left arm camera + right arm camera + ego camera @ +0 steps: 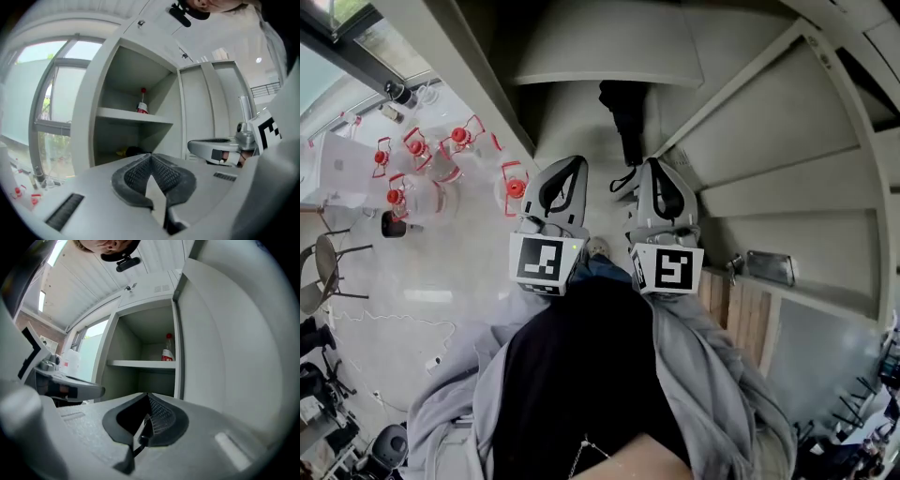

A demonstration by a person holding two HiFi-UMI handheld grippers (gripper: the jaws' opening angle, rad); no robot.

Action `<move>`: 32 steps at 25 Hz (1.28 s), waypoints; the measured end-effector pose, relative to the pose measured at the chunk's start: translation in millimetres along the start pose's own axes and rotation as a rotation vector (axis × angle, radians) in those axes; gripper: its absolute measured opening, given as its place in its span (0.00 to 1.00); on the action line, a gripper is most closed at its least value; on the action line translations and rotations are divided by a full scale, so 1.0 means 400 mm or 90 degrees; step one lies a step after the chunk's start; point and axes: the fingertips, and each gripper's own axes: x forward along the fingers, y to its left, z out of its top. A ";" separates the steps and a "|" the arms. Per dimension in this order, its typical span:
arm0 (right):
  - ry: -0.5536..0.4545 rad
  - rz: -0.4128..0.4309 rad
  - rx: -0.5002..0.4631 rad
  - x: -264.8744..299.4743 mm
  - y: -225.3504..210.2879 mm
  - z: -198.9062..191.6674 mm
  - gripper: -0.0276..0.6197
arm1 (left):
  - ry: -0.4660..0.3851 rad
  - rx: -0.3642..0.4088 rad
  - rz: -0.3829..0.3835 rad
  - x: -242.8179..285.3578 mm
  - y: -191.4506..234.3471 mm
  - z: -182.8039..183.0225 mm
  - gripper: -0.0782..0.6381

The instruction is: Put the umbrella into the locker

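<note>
The left gripper is closed on nothing, facing the open locker. The black, folded umbrella seems to lie low in the locker, ahead and between both grippers, about as near to each. Its long side runs straight away from them, strap end nearest. The right gripper looks closed and empty too.

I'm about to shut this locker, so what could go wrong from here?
The black umbrella seems to lie at the front edge of the locker with its strap hanging out; the door might pinch it or fail to close. Both the left gripper and right gripper are shut and empty, so neither could catch it if it slips.
</note>
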 end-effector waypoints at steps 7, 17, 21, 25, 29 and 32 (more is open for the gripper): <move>-0.028 0.002 -0.023 -0.045 0.031 0.053 0.05 | -0.047 0.017 0.042 -0.098 0.017 0.077 0.12; -0.037 0.022 -0.009 -0.087 0.046 0.091 0.05 | -0.063 0.023 0.037 -0.144 -0.024 0.090 0.12; -0.043 0.034 -0.021 -0.092 0.057 0.102 0.05 | -0.058 0.014 0.033 -0.148 -0.037 0.084 0.12; -0.043 0.034 -0.018 -0.094 0.067 0.097 0.05 | -0.051 0.006 0.028 -0.152 -0.031 0.075 0.12; -0.042 0.031 -0.021 -0.104 0.084 0.099 0.05 | -0.056 0.004 0.021 -0.165 -0.028 0.077 0.12; -0.041 0.026 -0.024 -0.115 0.095 0.096 0.05 | -0.057 0.000 0.014 -0.175 -0.031 0.068 0.12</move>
